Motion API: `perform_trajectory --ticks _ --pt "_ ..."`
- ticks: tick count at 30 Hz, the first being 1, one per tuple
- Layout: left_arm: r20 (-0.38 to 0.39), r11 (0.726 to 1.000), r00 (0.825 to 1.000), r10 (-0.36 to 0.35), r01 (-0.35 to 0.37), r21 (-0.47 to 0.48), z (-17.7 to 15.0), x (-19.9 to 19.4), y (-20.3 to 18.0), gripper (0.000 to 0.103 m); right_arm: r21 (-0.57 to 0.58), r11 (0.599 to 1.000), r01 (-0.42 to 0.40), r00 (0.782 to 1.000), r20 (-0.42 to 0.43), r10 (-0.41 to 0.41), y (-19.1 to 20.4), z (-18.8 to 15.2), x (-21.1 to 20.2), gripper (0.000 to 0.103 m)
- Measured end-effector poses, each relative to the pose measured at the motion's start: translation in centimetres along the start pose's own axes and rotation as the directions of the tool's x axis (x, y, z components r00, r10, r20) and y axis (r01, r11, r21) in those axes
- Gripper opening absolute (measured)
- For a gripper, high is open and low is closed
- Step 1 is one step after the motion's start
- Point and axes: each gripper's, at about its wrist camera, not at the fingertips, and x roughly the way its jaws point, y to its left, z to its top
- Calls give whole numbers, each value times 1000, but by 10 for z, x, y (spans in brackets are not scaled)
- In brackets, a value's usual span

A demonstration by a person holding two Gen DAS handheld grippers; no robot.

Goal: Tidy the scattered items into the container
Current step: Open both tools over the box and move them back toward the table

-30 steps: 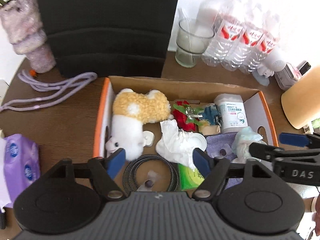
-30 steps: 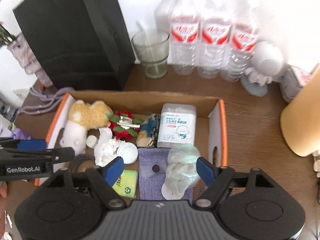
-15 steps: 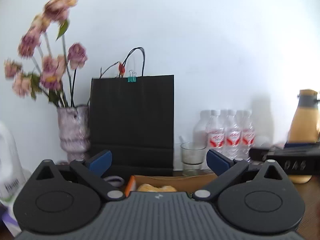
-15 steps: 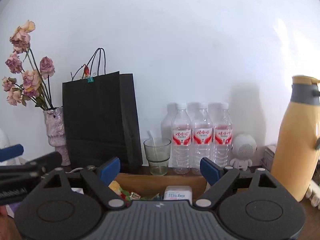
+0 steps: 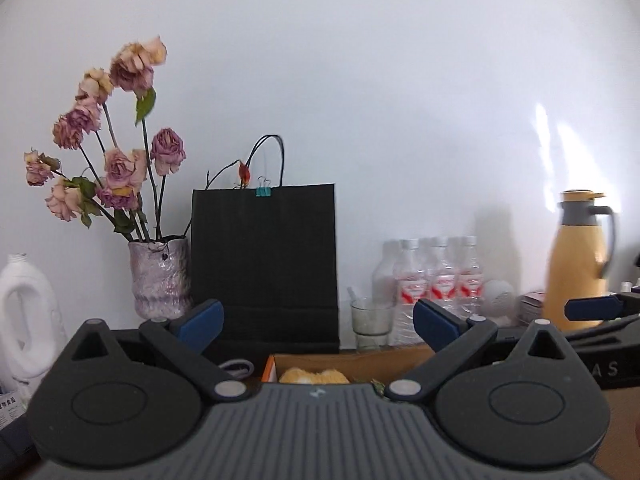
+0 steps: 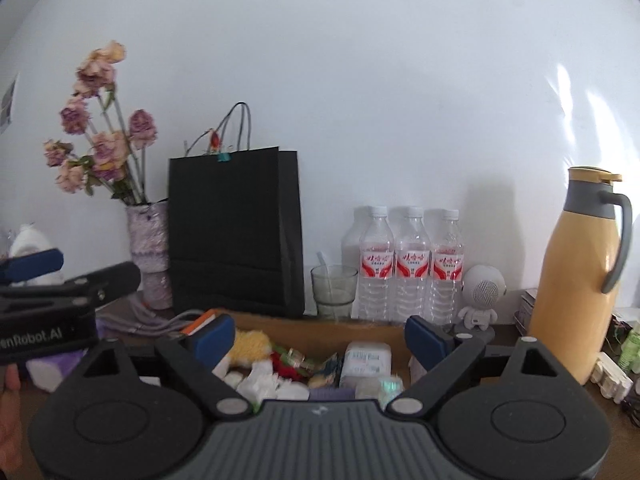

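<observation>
Both grippers are hovering empty over the filled cardboard box.

The left gripper (image 5: 316, 322) is standing spread wide with nothing between its fingers, while the right gripper (image 6: 320, 334) is opening its jaws, also with nothing between them. The cardboard box (image 6: 360, 330) is sitting on the table just below and ahead of them, holding a plush toy (image 6: 250, 346), crumpled tissue (image 6: 260, 382) and a white tub (image 6: 366, 362). A black paper bag (image 6: 236, 232), water bottles (image 6: 410, 264) and a yellow jug (image 6: 578, 276) are standing behind it by the wall.

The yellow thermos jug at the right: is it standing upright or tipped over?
Upright. The yellow thermos jug stands on its base, lid on top, handle vertical.
</observation>
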Motion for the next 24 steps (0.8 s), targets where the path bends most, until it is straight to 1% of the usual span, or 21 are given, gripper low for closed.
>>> perform_trajectory --ticks 4,6,8,9,11,13,16,18,21,24 --pt "-98 1000 995 15 -16 0 -28 -39 4 103 2 1000 -12 999 -30 12 2 -29 -49 93" --pt "-109 1000 994 23 -24 -9 -48 -63 9 103 -13 1000 -26 999 -25 25 7 -46 -75 93" --pt "-109 999 993 37 -37 3 -65 -87 12 103 -43 998 -45 999 5 45 11 -63 -102 94" --pt "-123 999 991 45 -44 7 -73 -96 14 103 -61 997 -45 999 9 45 13 -70 -113 94" --pt "-166 999 985 39 -39 4 -89 -113 18 103 -85 995 -48 999 2 49 15 -86 -133 94" --pt "-199 999 979 38 -40 -4 -102 -129 21 103 -92 994 -60 998 -26 58 15 -98 -144 95" --pt "-209 999 977 40 -43 -10 -112 -152 22 103 -97 993 -73 994 -85 65 14 -118 -158 95" --pt "-219 999 975 24 -30 -26 -114 -162 21 103 -88 994 -71 992 -114 60 14 -129 -167 95" --pt "-252 999 967 -19 10 -37 -120 -168 16 103 -80 995 -64 987 -149 52 17 -145 -174 95" --pt "-277 999 960 -45 39 -27 -126 -160 8 103 -74 996 -50 983 -181 36 21 -155 -170 95"
